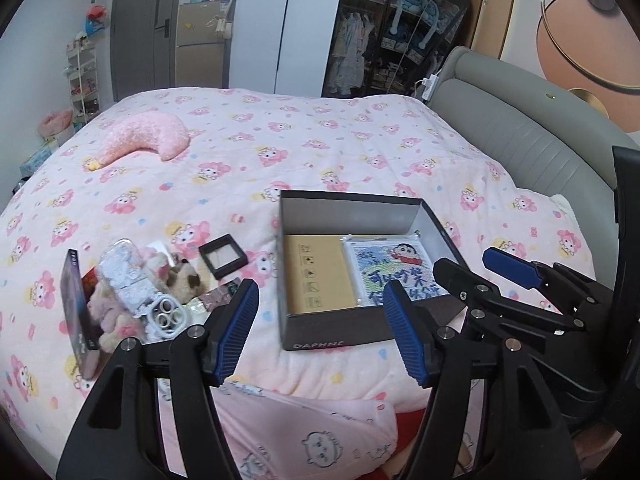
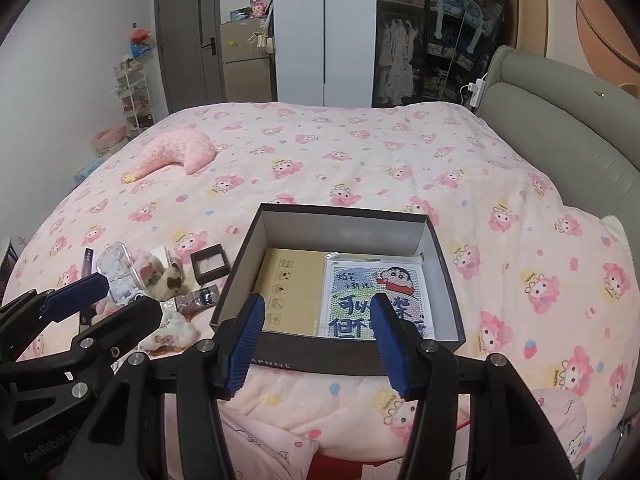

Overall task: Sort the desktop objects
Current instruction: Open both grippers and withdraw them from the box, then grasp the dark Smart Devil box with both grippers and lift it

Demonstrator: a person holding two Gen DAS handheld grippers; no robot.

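Observation:
An open dark grey box [image 1: 320, 336] [image 2: 320, 364] lies on the pink bedspread. Inside it, a yellow booklet [image 1: 316, 272] [image 2: 290, 292] lies flat beside a cartoon bead picture [image 1: 380, 264] [image 2: 360, 280]. To the box's left is a heap: a clear phone case [image 1: 132, 280] [image 2: 116, 268], plush toys [image 1: 184, 276] [image 2: 168, 280], a small black frame box [image 1: 223, 255] [image 2: 210, 266] and a dark book [image 1: 76, 304]. My left gripper [image 1: 320, 288] [image 2: 120, 296] hovers open over the box's near left corner, holding nothing. My right gripper [image 2: 318, 300] [image 1: 468, 264] hovers open above the box's front wall, also holding nothing.
A pink crescent cushion [image 1: 148, 136] [image 2: 176, 152] lies far back on the left of the bed. The grey padded headboard [image 1: 520, 128] [image 2: 560, 152] bounds the right side. Pink patterned fabric [image 1: 300, 432] lies below the grippers. Wardrobes and shelves stand beyond the bed.

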